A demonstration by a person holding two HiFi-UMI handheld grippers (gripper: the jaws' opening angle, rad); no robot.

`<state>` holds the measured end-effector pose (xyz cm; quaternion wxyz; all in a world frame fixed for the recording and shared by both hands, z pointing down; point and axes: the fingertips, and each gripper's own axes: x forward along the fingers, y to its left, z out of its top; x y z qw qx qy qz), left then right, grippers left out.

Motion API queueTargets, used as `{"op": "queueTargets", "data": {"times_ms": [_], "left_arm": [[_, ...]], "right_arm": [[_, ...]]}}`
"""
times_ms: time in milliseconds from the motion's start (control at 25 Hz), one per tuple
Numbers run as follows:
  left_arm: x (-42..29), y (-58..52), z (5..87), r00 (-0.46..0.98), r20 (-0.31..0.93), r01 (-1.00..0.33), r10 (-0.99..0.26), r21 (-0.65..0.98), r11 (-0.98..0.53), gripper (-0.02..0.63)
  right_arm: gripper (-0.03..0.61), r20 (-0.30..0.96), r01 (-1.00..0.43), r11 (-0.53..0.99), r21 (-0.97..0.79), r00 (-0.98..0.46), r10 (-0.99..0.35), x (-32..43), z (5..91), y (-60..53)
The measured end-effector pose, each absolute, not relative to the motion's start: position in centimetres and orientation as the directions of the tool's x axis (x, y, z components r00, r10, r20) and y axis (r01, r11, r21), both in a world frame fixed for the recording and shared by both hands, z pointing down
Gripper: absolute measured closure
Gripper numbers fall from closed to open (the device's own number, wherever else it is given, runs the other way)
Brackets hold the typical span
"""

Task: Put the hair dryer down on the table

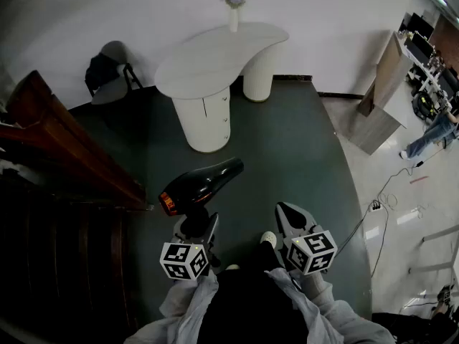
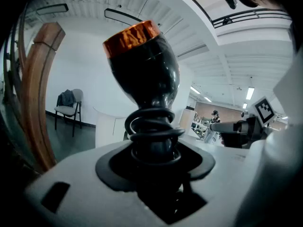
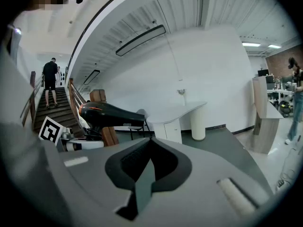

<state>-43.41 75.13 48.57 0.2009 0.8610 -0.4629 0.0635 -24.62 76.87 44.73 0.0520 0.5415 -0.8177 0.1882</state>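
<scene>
A black hair dryer [image 1: 204, 181] with an orange end ring is held up in the air by my left gripper [image 1: 197, 224], which is shut on its handle. In the left gripper view the handle, wrapped in coiled cord, stands between the jaws with the hair dryer [image 2: 142, 65] body above. The white curved table [image 1: 215, 56] stands ahead across the dark green floor. My right gripper [image 1: 287, 217] hangs beside the left one, shut and empty. From the right gripper view, the hair dryer [image 3: 111, 115] is at the left and the table [image 3: 182, 110] beyond.
A wooden staircase and banister [image 1: 64, 149] run along the left. A chair [image 1: 107, 74] with dark clothing stands left of the table, and a vase [image 1: 233, 9] sits on its far edge. A wooden partition [image 1: 384, 92] and floor cable [image 1: 376, 206] lie at the right.
</scene>
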Motion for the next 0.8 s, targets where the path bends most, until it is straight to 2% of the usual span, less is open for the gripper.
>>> {"op": "queueTargets", "data": {"times_ms": [800], "left_arm": [[-42.2, 73.9, 49.7, 0.599, 0.306, -0.797, -0.739, 0.312, -0.517, 0.37]], "right_arm": [[0.569, 0.34, -0.914, 0.246, -0.324, -0.355, -0.871, -23.0, 48.0, 76.5]]}}
